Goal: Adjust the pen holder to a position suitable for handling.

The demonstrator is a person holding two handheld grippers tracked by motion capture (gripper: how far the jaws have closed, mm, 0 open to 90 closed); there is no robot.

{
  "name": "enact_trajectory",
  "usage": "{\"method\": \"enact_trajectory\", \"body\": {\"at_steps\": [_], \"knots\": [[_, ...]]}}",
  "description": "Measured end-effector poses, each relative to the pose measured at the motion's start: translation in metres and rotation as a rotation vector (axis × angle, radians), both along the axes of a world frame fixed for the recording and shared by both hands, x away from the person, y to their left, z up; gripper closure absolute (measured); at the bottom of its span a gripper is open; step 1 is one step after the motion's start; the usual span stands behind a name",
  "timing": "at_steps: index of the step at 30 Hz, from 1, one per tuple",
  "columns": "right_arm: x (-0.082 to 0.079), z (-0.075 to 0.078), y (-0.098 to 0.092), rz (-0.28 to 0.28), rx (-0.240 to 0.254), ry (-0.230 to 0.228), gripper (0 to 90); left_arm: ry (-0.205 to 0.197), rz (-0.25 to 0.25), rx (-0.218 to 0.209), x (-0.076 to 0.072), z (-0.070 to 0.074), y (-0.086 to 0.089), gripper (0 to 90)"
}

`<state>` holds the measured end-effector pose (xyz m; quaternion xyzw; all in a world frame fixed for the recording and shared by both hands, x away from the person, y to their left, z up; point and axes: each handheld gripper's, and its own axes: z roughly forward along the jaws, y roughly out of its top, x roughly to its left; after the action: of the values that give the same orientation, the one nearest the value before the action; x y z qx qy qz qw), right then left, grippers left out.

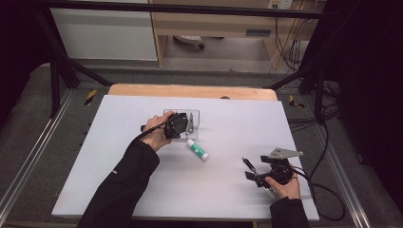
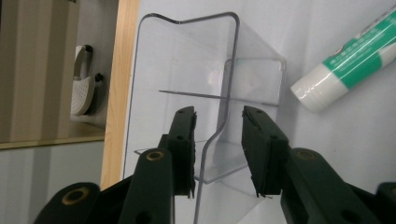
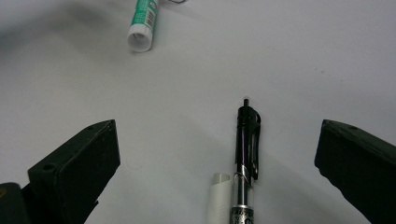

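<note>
L tool (image 2: pixel 218 149) jaws astride clear holder (image 2: pixel 187 60) wall, holder upright

The person wears black long sleeves (image 1: pixel 124 185) reaching to the wrists. Each hand carries a black two-jaw gripper: the left gripper (image 2: pixel 218 149) has flat matte jaws with brass-ringed pivot holes, the right gripper (image 1: pixel 251 169) bears a grey three-cornered plate and trails a black cable.
</note>
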<state>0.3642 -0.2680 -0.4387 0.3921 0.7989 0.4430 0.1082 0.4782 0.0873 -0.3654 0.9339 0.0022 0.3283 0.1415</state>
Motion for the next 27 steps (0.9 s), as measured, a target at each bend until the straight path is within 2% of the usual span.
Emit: {"method": "enact_trajectory", "body": {"at_steps": [1, 2, 3, 6, 10, 12, 13, 15, 16, 18, 23, 27], "knots": [[0.000, 0.000, 0.000, -0.003, 0.000, 0.000, 0.5, 0.006, 0.002, -0.047, -0.003, 0.002, 0.004, 60.3], [0.000, 0.000, -0.001, -0.004, -0.002, -0.006, 0.5, 0.006, 0.002, -0.047, -0.003, 0.002, 0.004, 58.1], [0.000, 0.001, -0.001, -0.006, -0.001, -0.002, 0.5, 0.006, -0.001, -0.073, -0.004, 0.003, 0.007, 54.8], [0.000, 0.001, -0.001, -0.010, -0.004, 0.000, 0.5, 0.029, 0.031, -0.137, -0.011, 0.009, 0.016, 48.3], [0.000, 0.001, -0.001, -0.012, -0.009, -0.002, 0.5, 0.041, 0.048, -0.231, -0.020, 0.014, 0.028, 42.4], [0.000, 0.001, -0.001, -0.013, -0.012, -0.002, 0.5, 0.036, 0.072, -0.270, -0.024, 0.016, 0.035, 35.7], [0.000, 0.001, -0.001, -0.014, -0.013, 0.001, 0.5, 0.035, 0.087, -0.300, -0.027, 0.017, 0.038, 28.8], [0.000, 0.001, -0.001, -0.015, -0.015, 0.004, 0.5, 0.032, 0.116, -0.330, -0.031, 0.019, 0.046, 26.9], [0.000, 0.001, -0.001, -0.016, -0.015, 0.004, 0.5, 0.034, 0.132, -0.344, -0.033, 0.020, 0.050, 23.0], [-0.001, 0.002, -0.002, -0.017, -0.016, 0.002, 0.5, 0.042, 0.161, -0.362, -0.037, 0.020, 0.059, 22.4], [-0.001, 0.003, -0.003, -0.020, -0.025, 0.005, 0.6, 0.109, 0.223, -0.434, -0.043, 0.013, 0.080, 18.5], [-0.001, 0.004, -0.002, -0.019, -0.029, 0.002, 0.6, 0.147, 0.268, -0.478, -0.048, 0.006, 0.093, 13.7]]}}
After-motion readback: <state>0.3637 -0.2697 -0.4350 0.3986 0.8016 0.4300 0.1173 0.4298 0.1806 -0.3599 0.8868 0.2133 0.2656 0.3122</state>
